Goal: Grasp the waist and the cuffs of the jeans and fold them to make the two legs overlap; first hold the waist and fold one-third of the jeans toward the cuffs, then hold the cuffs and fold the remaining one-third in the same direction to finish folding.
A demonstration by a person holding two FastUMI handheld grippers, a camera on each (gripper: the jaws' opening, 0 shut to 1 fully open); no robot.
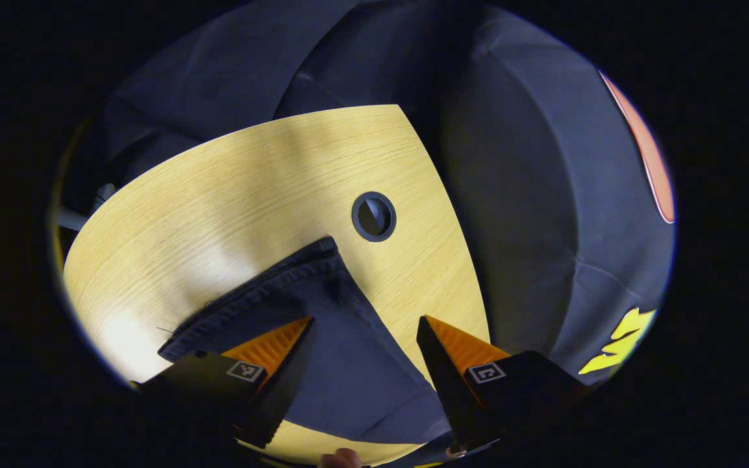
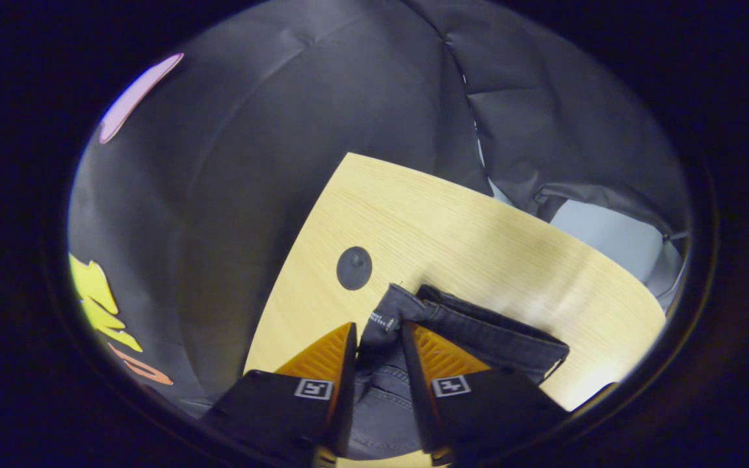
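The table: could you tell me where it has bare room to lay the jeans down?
The table is bare beyond the jeans' cuff end, out to its far edge and around the cable hole. In the right gripper view the wood past the waist is bare too. It is crowded near both grippers: left gripper open over denim, right gripper pinching the waist.

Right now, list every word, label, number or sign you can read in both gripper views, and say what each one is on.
No text here can be read.
Small label on the jeans at the waist, in the right gripper view: printed lines, too small and blurred to read.
Square coded markers on the left gripper and the right gripper: black-and-white patterns, no words or numbers.
The table and its round grommet carry no writing.
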